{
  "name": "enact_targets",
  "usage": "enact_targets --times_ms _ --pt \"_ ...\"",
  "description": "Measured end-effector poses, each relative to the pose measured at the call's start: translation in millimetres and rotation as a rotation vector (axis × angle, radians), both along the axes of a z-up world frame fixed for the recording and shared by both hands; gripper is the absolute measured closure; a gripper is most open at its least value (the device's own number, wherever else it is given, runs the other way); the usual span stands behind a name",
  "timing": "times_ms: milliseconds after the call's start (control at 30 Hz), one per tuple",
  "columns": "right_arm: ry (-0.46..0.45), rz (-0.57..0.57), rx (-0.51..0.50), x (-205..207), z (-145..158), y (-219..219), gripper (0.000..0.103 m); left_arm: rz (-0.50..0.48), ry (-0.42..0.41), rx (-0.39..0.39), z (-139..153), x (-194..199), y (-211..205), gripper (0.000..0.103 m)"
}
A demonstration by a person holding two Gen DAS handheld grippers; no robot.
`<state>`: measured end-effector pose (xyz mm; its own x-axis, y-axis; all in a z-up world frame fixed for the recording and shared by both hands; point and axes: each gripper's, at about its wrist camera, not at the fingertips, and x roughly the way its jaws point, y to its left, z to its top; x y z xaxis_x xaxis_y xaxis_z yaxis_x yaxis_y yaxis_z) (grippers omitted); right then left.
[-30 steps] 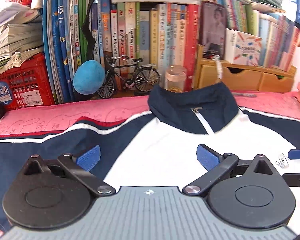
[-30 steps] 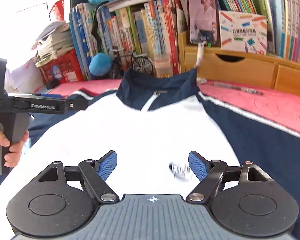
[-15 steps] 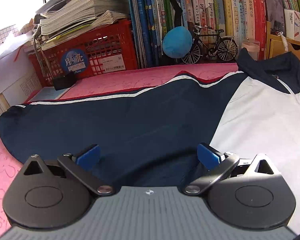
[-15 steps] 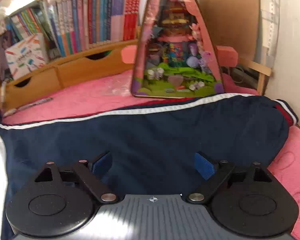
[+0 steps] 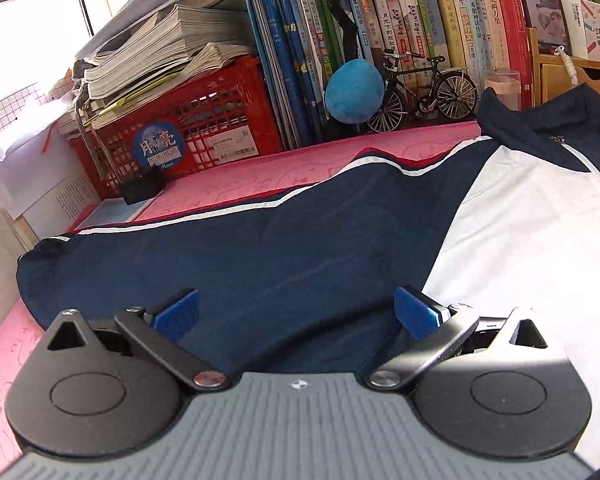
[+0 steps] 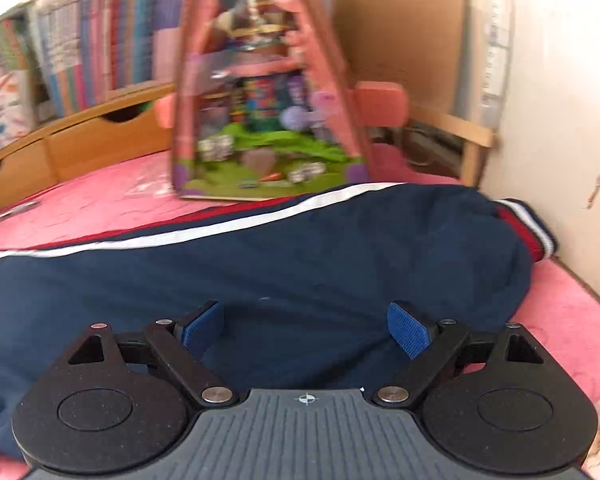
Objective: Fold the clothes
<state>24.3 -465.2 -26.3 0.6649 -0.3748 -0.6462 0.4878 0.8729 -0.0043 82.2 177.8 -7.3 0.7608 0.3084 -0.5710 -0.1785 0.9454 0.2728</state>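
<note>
While spread flat across the pink table (image 5: 228, 188), a navy and white jacket (image 5: 300, 248), collar toward the back edge by the books (image 5: 420, 20), one navy sleeve (image 5: 140, 256) out toward the left edge by the red crate (image 5: 196, 120), the other sleeve (image 6: 340, 248) reaching the right edge near the wall. Low over each sleeve, the left hand-held gripper (image 5: 296, 314) and right hand-held gripper (image 6: 306, 328), blue pads spread wide, nothing pinched.

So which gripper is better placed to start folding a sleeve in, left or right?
Roughly even; a slight edge to the right gripper: its open jaws straddle the navy sleeve with the red striped cuff close by. The left gripper, also open, sits farther from its sleeve's end.
</note>
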Motion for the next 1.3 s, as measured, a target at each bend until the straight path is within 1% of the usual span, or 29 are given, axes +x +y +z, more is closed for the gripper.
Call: enact_targets --times_ms 33,100,133,167,233,267,333,400,433,500,633,700,767,800,833,900,933,967,1033,1100,1133,1233,1300 --pt "0.016 -0.026 -0.010 2.3 -0.4 -4.3 0.007 0.001 0.000 0.002 -0.1 0.1 -0.3 0.000" --pt "0.055 -0.057 -0.044 6.7 2.4 -0.9 0.006 0.001 -0.001 0.004 -0.2 0.2 -0.7 0.000" --pt "0.065 -0.050 -0.068 7.5 6.7 8.2 0.007 0.001 -0.001 0.002 -0.1 0.3 -0.5 0.000" --pt "0.045 -0.020 -0.072 5.3 11.7 18.9 0.007 0.001 0.000 -0.001 -0.1 0.4 -0.3 0.000" --pt "-0.038 0.121 -0.029 -0.6 27.6 52.7 0.006 0.001 0.000 -0.007 0.0 0.6 0.4 0.000" --pt "-0.058 0.183 -0.008 -1.4 32.7 69.0 0.005 0.002 0.001 -0.016 0.1 0.7 1.5 0.000" --pt "-0.089 0.355 0.041 -2.8 44.2 116.2 0.000 0.002 0.004 -0.033 0.3 1.1 3.7 0.000" --pt "-0.105 0.535 0.087 -3.7 48.6 160.7 0.000 0.003 0.006 -0.050 0.5 1.4 5.9 0.000" --pt "-0.104 0.626 0.113 -4.2 44.4 184.2 0.000 0.003 0.007 -0.059 0.5 1.6 6.7 0.000" --pt "-0.086 0.771 0.150 -6.3 39.5 226.7 0.000 0.004 0.009 -0.074 0.7 1.8 8.4 0.000" --pt "-0.001 0.939 0.089 -6.7 28.8 289.6 0.000 0.005 0.012 -0.097 0.6 1.9 10.7 0.000" --pt "0.047 0.898 0.038 4.9 16.3 291.4 0.000 0.004 0.013 -0.106 0.5 2.0 11.6 0.000" --pt "0.073 0.799 0.031 27.2 -0.4 267.6 0.000 0.003 0.015 -0.114 0.4 2.0 12.5 0.000" --pt "0.060 0.714 0.004 38.1 -1.8 250.1 0.000 0.002 0.015 -0.118 0.4 2.0 12.9 0.000" --pt "0.068 0.583 -0.012 50.7 -1.1 231.0 0.000 0.002 0.016 -0.124 0.3 2.1 13.7 0.000" --pt "0.101 0.347 -0.043 63.5 13.5 210.8 0.001 0.001 0.020 -0.152 0.1 2.4 17.6 0.000" --pt "0.102 0.271 -0.057 67.6 21.6 205.3 0.004 0.002 0.022 -0.168 -0.1 2.7 19.9 0.000" --pt "0.059 0.336 -0.069 64.3 31.9 217.3 0.004 0.003 0.026 -0.192 -0.5 3.1 23.2 0.000" --pt "-0.010 0.518 -0.086 58.6 47.3 259.7 0.004 0.005 0.034 -0.241 -1.4 4.1 29.7 0.000" --pt "-0.035 0.728 -0.051 60.7 52.4 312.9 0.004 0.006 0.040 -0.287 -2.3 4.8 35.8 0.000" --pt "-0.032 0.818 -0.030 64.4 51.9 339.7 0.004 0.005 0.039 -0.293 -2.6 4.4 36.2 0.000" --pt "0.001 1.068 0.000 69.8 47.6 433.7 0.004 0.003 0.037 -0.279 -3.0 3.2 32.7 0.000" --pt "0.037 1.136 -0.028 81.2 37.5 480.2 0.005 0.001 0.037 -0.282 -3.3 2.8 32.7 0.000"
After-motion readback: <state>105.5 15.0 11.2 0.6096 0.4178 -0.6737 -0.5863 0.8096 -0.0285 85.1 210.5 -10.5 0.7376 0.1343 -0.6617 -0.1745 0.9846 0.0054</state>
